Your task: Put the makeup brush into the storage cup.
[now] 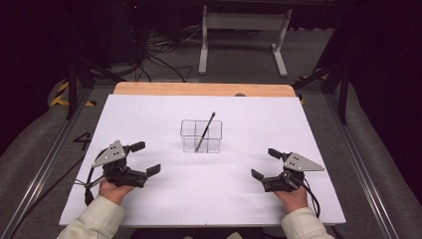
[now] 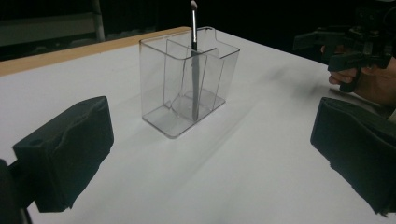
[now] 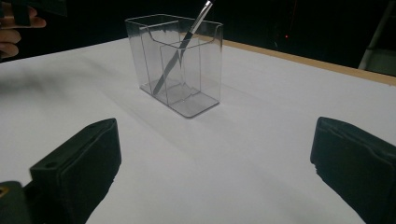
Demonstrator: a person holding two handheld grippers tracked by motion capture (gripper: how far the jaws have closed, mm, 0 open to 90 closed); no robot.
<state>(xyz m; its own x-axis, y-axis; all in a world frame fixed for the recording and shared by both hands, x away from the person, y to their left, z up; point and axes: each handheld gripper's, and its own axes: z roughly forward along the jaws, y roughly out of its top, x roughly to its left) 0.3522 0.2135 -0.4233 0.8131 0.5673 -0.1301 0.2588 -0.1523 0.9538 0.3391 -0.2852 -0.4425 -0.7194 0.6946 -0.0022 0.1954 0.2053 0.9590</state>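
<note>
A clear plastic organiser (image 1: 201, 136) with inner dividers stands at the middle of the white table (image 1: 149, 114). A slim dark brush (image 1: 205, 131) leans inside it, tip up and to the right. My left gripper (image 1: 146, 158) rests at the near left, open, with nothing between its jaws. My right gripper (image 1: 263, 163) rests at the near right, open and holding nothing too. The left gripper view has the organiser (image 2: 189, 84) and brush (image 2: 194, 70) ahead of the left gripper (image 2: 210, 154). In the right gripper view the organiser (image 3: 175, 65) and brush (image 3: 180, 51) stand ahead of the right gripper (image 3: 215, 172).
A wooden strip (image 1: 204, 89) runs along the table's far edge. Behind it stand a white frame (image 1: 244, 35) and cables on the floor (image 1: 159, 55). The other gripper and hand (image 2: 359, 51) appear at the right of the left gripper view.
</note>
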